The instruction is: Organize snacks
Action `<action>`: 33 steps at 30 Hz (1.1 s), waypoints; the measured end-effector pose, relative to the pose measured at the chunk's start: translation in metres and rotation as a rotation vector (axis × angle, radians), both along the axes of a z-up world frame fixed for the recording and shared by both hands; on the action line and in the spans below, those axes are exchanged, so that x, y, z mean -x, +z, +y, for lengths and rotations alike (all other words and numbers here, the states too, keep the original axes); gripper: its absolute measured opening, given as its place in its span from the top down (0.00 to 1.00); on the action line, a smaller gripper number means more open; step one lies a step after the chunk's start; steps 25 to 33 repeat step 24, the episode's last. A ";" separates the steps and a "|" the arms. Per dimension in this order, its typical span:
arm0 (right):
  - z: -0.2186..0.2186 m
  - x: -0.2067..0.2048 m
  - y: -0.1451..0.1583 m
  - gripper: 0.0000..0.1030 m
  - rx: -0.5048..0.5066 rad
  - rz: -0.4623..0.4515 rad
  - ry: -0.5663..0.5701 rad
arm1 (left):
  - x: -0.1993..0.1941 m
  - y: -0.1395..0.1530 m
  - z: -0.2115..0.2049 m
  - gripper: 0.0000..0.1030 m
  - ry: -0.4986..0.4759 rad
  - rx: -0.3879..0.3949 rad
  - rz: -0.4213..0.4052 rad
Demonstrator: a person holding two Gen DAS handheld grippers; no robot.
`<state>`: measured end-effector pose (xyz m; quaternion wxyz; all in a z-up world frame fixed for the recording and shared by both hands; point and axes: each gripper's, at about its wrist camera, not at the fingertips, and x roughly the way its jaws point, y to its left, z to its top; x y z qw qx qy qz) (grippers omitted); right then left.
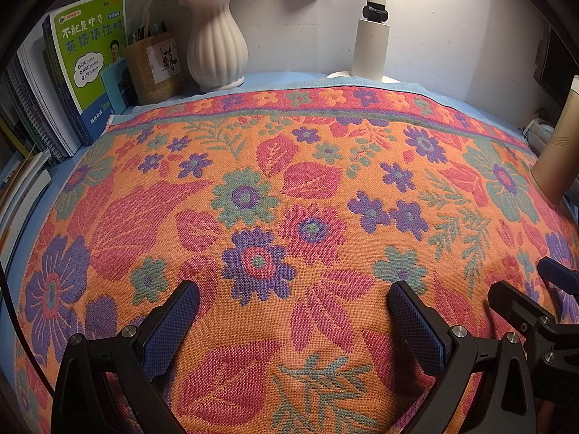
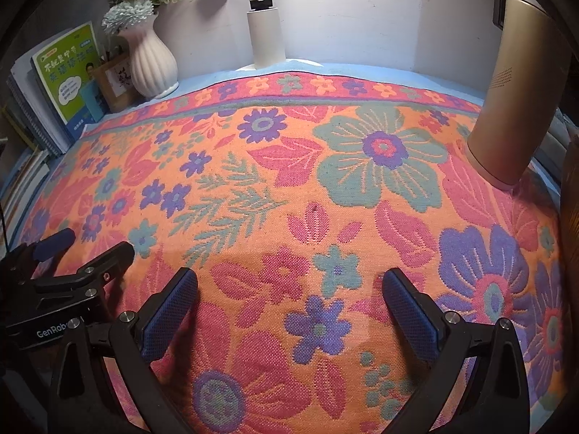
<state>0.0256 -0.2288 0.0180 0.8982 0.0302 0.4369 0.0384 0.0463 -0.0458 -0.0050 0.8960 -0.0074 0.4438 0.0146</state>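
No snacks show in either view. My left gripper (image 1: 293, 293) hovers open over the orange floral cloth (image 1: 289, 181), nothing between its blue pads (image 1: 170, 325). My right gripper (image 2: 289, 282) is also open and empty above the same floral cloth (image 2: 289, 199). The two grippers sit side by side: the right gripper's fingers (image 1: 521, 300) appear at the right edge of the left wrist view, and the left gripper's fingers (image 2: 108, 256) appear at the left edge of the right wrist view.
Along the back wall stand books (image 1: 90, 58), a brown pen holder (image 1: 155, 68), a white ribbed vase (image 1: 217, 50) with flowers and a white lamp base (image 1: 372, 43). A tall gold cylinder (image 2: 514, 90) stands at the right on the cloth.
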 end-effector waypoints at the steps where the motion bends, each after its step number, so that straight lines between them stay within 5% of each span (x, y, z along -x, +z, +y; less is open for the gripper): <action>1: 0.000 0.000 0.000 0.00 -0.001 0.001 -0.003 | 0.000 0.000 0.000 0.00 0.000 0.000 0.000; 9: 0.015 -0.003 -0.005 0.00 0.104 0.023 -0.003 | 0.000 0.000 -0.001 0.00 0.000 -0.001 0.000; 33: 0.013 0.001 -0.003 0.00 0.118 0.011 0.027 | -0.002 -0.001 0.001 0.00 0.004 0.017 -0.001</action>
